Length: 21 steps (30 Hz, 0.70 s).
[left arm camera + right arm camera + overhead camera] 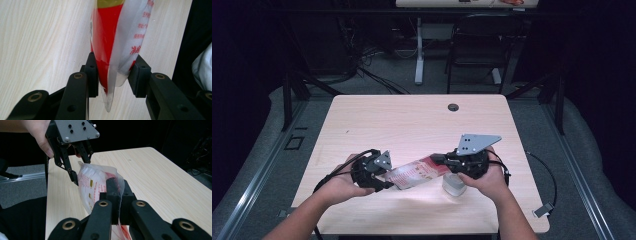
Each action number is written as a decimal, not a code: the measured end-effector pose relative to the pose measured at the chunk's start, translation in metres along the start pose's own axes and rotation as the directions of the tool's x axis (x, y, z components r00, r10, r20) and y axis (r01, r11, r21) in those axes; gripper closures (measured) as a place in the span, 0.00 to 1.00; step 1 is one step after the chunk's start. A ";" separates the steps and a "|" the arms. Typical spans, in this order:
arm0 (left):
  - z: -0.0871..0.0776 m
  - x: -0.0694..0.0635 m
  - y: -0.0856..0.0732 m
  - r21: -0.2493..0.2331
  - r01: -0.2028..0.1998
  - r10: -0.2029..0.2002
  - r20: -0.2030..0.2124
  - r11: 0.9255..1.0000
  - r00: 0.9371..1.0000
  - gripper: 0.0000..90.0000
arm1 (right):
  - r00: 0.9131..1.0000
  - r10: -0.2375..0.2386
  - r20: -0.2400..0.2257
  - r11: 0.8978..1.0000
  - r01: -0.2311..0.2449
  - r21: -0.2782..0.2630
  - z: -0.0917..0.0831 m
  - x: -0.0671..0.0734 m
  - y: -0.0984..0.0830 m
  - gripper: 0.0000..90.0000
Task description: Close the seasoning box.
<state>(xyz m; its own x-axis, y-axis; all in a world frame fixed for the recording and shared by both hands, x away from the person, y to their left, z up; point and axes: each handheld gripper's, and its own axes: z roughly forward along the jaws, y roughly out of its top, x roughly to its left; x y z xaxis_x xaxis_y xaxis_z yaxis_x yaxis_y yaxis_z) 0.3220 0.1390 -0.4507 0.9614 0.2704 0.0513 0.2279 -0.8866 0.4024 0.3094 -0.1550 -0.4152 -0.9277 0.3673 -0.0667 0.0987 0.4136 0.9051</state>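
- Left hand (343, 184) holds the left tongs (388, 176) low over the near part of the desk (412, 120). In the left gripper view the jaws stand on either side of one end of a red-and-white plastic pouch (117, 37), pads pressing on it from both sides: we read this as clenched on the pouch.
- The pouch (418, 172) spans the gap between the two tongs, slung just above the desk, roughly level, left end slightly lower in the high view. It is soft, with red print on a pale face and a clear sealed edge poking down between the left jaws.
- Right tongs (436, 159) come in from the right side, with the grey three-cornered plate (476, 142) on top. In the right gripper view the two jaws are pressed tight together over the pouch's other end (100, 180), film pinched flat between them: clenched on the pouch.
- Right hand (484, 181) steadies that gripper; a small pale object (453, 185) lies on the desk just below it. We cannot tell what it is.
- Progress, as we judge it: the pick-up is done and both ends are secured. The pouch looks intact, with no tear or opening visible at either pinch. What remains looks like the real work: pulling apart, opening or re-placing the pouch. None of that is begun yet.
- Risk we note: thin film could slip from the right pinch under tension.
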 end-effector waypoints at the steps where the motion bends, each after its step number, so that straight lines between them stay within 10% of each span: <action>1: -0.001 0.000 0.000 0.003 -0.003 0.003 -0.001 1.000 1.000 0.73 | 1.000 0.002 0.000 1.000 -0.002 -0.004 0.000 0.000 -0.001 1.00; 21: -0.012 0.001 0.009 0.042 -0.020 0.020 -0.015 0.999 1.000 0.74 | 0.999 0.033 -0.006 0.998 -0.033 -0.048 -0.005 -0.003 -0.009 0.97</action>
<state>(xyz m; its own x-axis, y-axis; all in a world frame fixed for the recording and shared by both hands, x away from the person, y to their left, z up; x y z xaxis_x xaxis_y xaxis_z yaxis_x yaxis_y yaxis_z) 0.3235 0.1363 -0.4359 0.9634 0.2578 0.0729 0.2153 -0.9068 0.3625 0.3093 -0.1639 -0.4212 -0.9261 0.3758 -0.0347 0.1118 0.3611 0.9258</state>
